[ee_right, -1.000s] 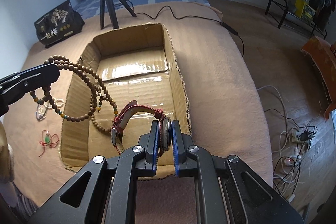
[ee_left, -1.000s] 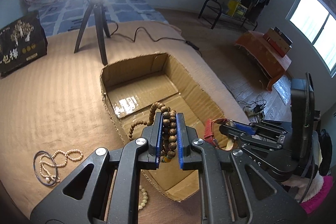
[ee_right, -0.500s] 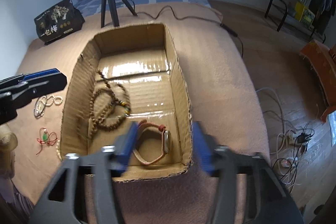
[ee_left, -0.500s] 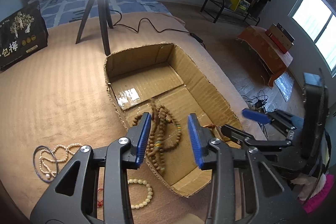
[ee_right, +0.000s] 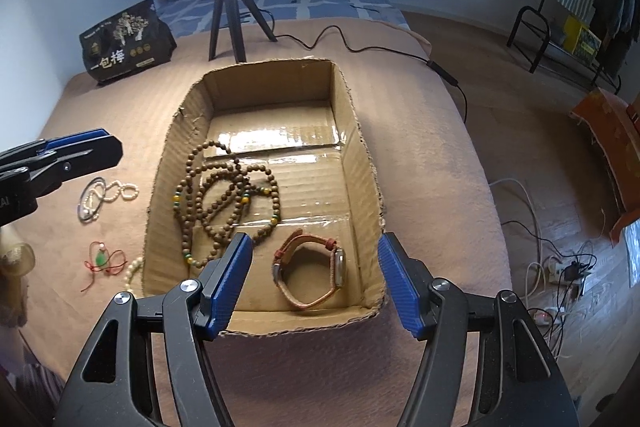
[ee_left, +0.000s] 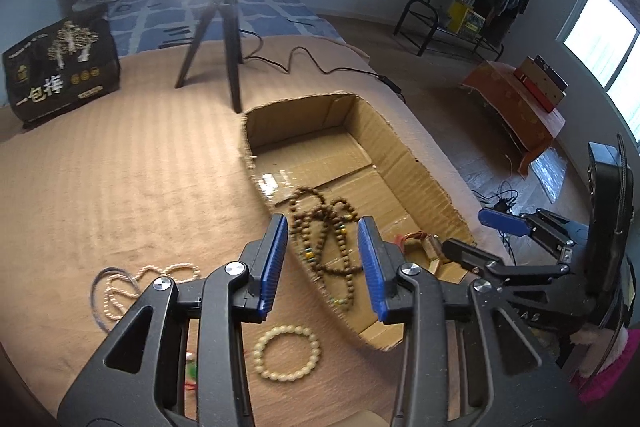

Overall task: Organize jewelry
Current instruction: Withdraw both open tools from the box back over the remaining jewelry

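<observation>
1. Cardboard box [ee_right: 360, 163] sits on the tan bed cover [ee_right: 420, 147].
2. Your right claw [ee_right: 316, 279] gapes wide, empty, above the box's near end.
3. Your left claw [ee_left: 322, 267] is part open, empty.
4. Wooden bead necklace [ee_right: 224, 195] lies inside, left.
5. Watch [ee_right: 310, 275] lies inside, near end.

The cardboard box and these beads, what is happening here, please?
A person with tongs in each hand is sorting jewelry into the cardboard box. The brown bead necklace and the watch already lie inside. Both the left tongs and the right tongs are open and empty. A pearl strand, a pale bracelet and a red-cord pendant lie outside on the blanket.
</observation>
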### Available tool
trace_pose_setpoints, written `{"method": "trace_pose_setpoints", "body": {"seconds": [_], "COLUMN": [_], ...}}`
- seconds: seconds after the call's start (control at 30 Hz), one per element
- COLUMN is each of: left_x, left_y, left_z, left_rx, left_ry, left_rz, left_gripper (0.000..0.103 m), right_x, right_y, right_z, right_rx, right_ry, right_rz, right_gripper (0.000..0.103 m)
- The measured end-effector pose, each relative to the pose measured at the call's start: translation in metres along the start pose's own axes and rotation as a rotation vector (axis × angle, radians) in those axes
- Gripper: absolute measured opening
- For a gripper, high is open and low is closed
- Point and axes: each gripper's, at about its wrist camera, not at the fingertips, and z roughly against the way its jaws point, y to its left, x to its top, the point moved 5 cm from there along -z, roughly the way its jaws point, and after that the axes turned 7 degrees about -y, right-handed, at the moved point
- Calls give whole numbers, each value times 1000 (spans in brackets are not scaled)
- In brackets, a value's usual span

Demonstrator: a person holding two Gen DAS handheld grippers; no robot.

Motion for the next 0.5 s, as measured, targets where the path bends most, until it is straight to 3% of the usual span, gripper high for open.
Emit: {"method": "trace_pose_setpoints", "body": {"seconds": [0.27, 0.5], "left_x": [-6, -19], "left_y": [54, 108], "left_z": [36, 70], "left_rx": [12, 115], "left_ry": [-63, -94], "left_rz": [94, 92], "left_gripper": [37, 37], "right_x": [4, 6], "right_y": [21, 50], "right_z": [9, 16], "right_rx": [28, 61], "right_ry": [-43, -107], "right_rz": [26, 77], "right_gripper": [65, 65]}}
